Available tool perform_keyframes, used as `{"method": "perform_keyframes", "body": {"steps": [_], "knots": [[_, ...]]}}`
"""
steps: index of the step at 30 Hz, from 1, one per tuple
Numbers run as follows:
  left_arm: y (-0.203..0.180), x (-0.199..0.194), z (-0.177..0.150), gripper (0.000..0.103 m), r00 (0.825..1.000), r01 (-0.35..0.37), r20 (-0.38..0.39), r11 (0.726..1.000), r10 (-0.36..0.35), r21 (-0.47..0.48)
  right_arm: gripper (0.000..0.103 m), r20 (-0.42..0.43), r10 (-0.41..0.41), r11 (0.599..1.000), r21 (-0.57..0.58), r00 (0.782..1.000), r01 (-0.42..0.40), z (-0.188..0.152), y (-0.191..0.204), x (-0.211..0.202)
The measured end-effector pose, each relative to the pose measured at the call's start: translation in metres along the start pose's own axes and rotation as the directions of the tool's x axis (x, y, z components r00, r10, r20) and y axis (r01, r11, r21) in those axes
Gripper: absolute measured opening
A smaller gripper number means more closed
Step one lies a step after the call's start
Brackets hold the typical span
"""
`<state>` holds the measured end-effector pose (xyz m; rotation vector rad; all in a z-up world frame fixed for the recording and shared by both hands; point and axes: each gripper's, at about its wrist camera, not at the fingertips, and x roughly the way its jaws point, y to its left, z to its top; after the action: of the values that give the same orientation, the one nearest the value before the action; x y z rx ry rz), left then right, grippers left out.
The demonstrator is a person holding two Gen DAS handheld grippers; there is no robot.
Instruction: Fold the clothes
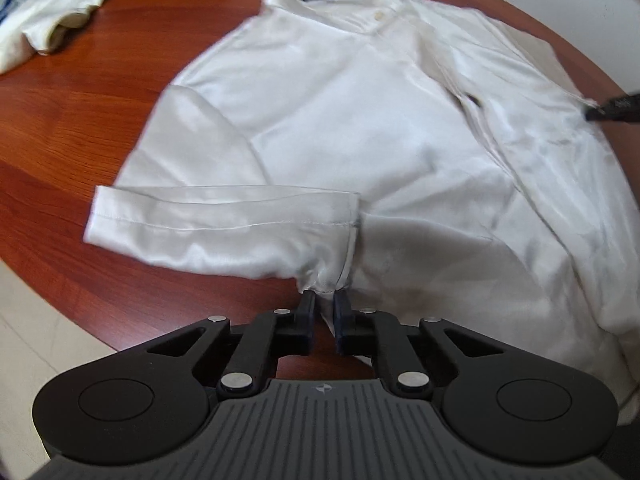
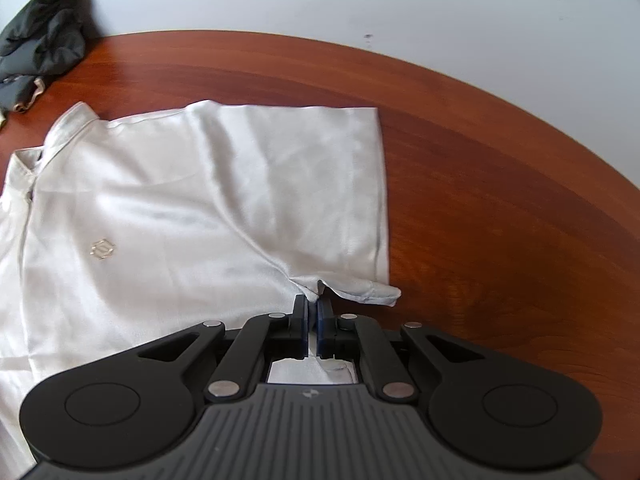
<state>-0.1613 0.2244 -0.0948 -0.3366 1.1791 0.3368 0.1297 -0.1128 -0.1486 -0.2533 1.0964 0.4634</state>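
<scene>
White shirt (image 1: 360,128): hem cut off by the right edge, collar label blurred, unreadable; chest emblem (image 2: 103,249) too small to read; dark garment (image 2: 40,48) cropped at left edge.

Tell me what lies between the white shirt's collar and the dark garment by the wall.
Only bare wooden table; the right wrist view shows the white shirt collar and the dark garment apart.
</scene>
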Motion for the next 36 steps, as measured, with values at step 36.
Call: {"method": "perform_keyframes", "body": {"steps": [36], "knots": [[0.052,0.028,0.13,0.012,0.996,0.082,0.018,0.949,-0.092,0.306,0.004,-0.055,-0.255,0.896,0.363,0.965,0.257,-0.068,-0.035,-0.045]]}}
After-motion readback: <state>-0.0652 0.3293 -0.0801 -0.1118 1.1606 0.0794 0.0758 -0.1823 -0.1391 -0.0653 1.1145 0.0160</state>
